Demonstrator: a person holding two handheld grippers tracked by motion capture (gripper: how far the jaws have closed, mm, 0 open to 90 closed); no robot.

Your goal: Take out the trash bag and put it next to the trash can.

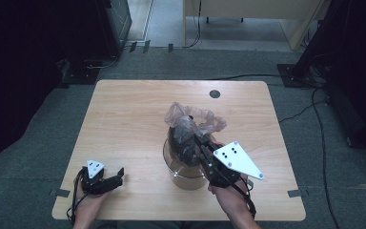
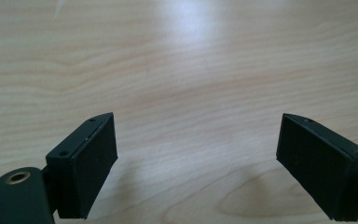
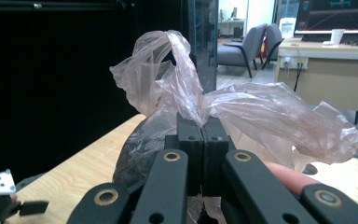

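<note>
Between the closed jaws of my right gripper a pinch of thin pinkish plastic bag is clamped, and the film fans out above the jaw tips in two crumpled lobes. I judge the grip sits on the gathered neck so that the bag's weight hangs below one point and the mouth stays bunched instead of spilling open. Seen from the high view, that right gripper reaches in from the lower right with the hand behind it, and the bag, dark with something bulky inside that I cannot identify, hangs partly within a clear round container near the middle of the wooden table. Whether the load is resting on the container's bottom or hanging free I cannot tell; the dark mass shows above the rim, so I read this as a lift or a lowering still under way. My left gripper lies low at the near left corner of the table, well apart from the container, its jaws spread wide with nothing between them; its own camera shows bare wood grain past the two pads. I take that as parked out of the way, leaving the bag to one hand while remaining ready to steady the container if it shifts.
</note>
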